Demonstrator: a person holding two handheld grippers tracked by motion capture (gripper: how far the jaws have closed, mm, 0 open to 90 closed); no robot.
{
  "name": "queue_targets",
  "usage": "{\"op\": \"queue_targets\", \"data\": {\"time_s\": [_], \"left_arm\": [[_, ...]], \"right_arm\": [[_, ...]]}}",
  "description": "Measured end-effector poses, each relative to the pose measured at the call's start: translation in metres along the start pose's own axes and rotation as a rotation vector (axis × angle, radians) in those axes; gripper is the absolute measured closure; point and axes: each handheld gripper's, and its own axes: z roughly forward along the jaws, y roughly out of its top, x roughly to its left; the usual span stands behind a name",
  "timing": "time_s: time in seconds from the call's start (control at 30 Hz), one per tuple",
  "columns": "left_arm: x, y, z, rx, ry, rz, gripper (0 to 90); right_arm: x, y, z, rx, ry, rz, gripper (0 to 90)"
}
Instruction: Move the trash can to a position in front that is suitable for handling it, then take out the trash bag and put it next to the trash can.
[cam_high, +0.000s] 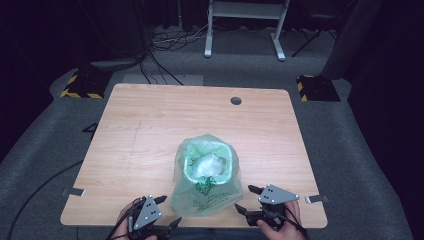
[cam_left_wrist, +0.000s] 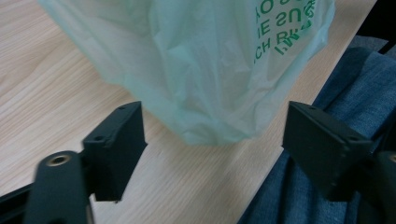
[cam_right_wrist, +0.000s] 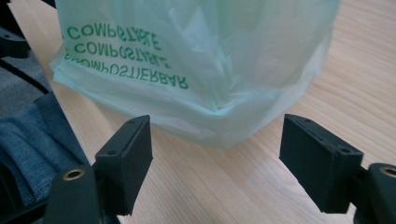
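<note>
A dark room with grey carpet surrounds the wooden counter. From the high view, a green bag stands near the front edge, mouth open over something white, with the left hand-held gripper and right hand-held gripper flanking it, both wide open and empty. The left gripper view has the bag's bottom corner just ahead of the spread jaws. The right gripper view matches: spread jaws, the film untouched. Best to pinch the rolled rim on both sides evenly, not the loose belly.
</note>
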Motion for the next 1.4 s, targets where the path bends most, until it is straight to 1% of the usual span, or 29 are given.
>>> {"op": "queue_targets", "data": {"time_s": [0.07, 0.1, 0.17, 0.2, 0.23, 0.27, 0.3, 0.33, 0.37, 0.43, 0.47, 0.53, 0.6, 0.67, 0.77, 0.9, 0.97, 1.0, 1.03, 1.07, 1.1, 1.17, 1.2, 1.23, 1.3, 1.4], "left_arm": [[0.001, 0.000, 0.005, 0.004, -0.005, 0.010, 32.1], [0.002, 0.000, 0.007, -0.001, 0.000, 0.016, 36.5], [0.003, 0.001, 0.010, 0.015, -0.011, 0.027, 54.0], [0.005, 0.001, 0.011, 0.032, -0.014, 0.033, 61.6], [0.006, 0.002, 0.012, 0.041, -0.022, 0.033, 70.9], [0.006, 0.002, 0.012, 0.039, -0.026, 0.027, 78.7], [0.006, 0.003, 0.011, 0.034, -0.033, 0.025, 84.9], [0.006, 0.004, 0.010, 0.029, -0.034, 0.031, 88.8], [0.005, 0.005, 0.008, 0.027, -0.033, 0.040, 90.0], [0.002, 0.008, 0.004, 0.021, -0.030, 0.056, 90.0], [0.000, 0.009, 0.001, 0.017, -0.027, 0.074, 90.0], [-0.004, 0.012, -0.003, 0.006, -0.020, 0.100, 90.0], [-0.009, 0.014, -0.010, -0.011, 0.000, 0.129, 90.0], [-0.011, 0.017, -0.016, -0.036, 0.007, 0.144, 90.0], [-0.014, 0.021, -0.028, -0.072, 0.024, 0.148, 90.0], [-0.018, 0.030, -0.045, -0.127, 0.041, 0.167, 90.0], [-0.019, 0.036, -0.053, -0.154, 0.050, 0.176, 90.0], [-0.018, 0.039, -0.057, -0.164, 0.068, 0.193, 90.0], [-0.018, 0.041, -0.059, -0.173, 0.071, 0.194, 90.0], [-0.017, 0.044, -0.062, -0.182, 0.078, 0.193, 90.0], [-0.013, 0.048, -0.065, -0.191, 0.093, 0.201, 90.0], [-0.008, 0.055, -0.068, -0.202, 0.109, 0.198, 90.0], [-0.002, 0.060, -0.070, -0.211, 0.119, 0.194, 90.0], [0.001, 0.063, -0.071, -0.217, 0.125, 0.191, 90.0], [0.012, 0.071, -0.071, -0.226, 0.153, 0.189, 90.0], [0.028, 0.080, -0.067, -0.225, 0.171, 0.175, 90.0]], "right_arm": [[0.000, -0.001, 0.005, 0.001, 0.009, -0.004, 25.3], [0.000, -0.001, 0.007, -0.001, 0.012, -0.008, 25.3], [-0.001, -0.001, 0.011, -0.007, 0.015, -0.022, 25.5], [-0.002, -0.001, 0.013, -0.008, 0.017, -0.023, 26.2], [-0.003, -0.001, 0.016, -0.005, 0.028, -0.033, 31.0], [-0.003, 0.000, 0.018, -0.002, 0.046, -0.047, 40.3], [-0.003, 0.000, 0.020, 0.004, 0.066, -0.052, 49.3], [-0.003, 0.000, 0.021, 0.003, 0.092, -0.057, 58.3], [-0.001, 0.000, 0.021, 0.003, 0.115, -0.070, 66.7], [0.003, 0.001, 0.019, -0.003, 0.116, -0.096, 76.4], [0.005, 0.001, 0.017, -0.008, 0.112, -0.112, 81.0], [0.008, 0.002, 0.012, -0.016, 0.109, -0.135, 86.0], [0.011, 0.003, 0.007, -0.031, 0.103, -0.152, 88.3], [0.015, 0.006, -0.001, -0.054, 0.097, -0.158, 89.6], [0.021, 0.012, -0.012, -0.090, 0.080, -0.182, 90.0], [0.029, 0.022, -0.029, -0.145, 0.045, -0.229, 90.0], [0.031, 0.028, -0.036, -0.165, 0.038, -0.247, 90.0], [0.033, 0.031, -0.039, -0.173, 0.033, -0.254, 90.0], [0.034, 0.034, -0.041, -0.181, 0.025, -0.265, 90.0], [0.034, 0.036, -0.043, -0.186, 0.019, -0.273, 90.0], [0.034, 0.039, -0.045, -0.192, 0.009, -0.281, 90.0], [0.032, 0.047, -0.049, -0.207, -0.013, -0.294, 90.0], [0.030, 0.050, -0.050, -0.213, -0.021, -0.297, 90.0], [0.026, 0.055, -0.052, -0.225, -0.036, -0.296, 90.0], [0.021, 0.063, -0.054, -0.238, -0.047, -0.295, 90.0], [0.009, 0.076, -0.054, -0.256, -0.067, -0.281, 90.0]]}}
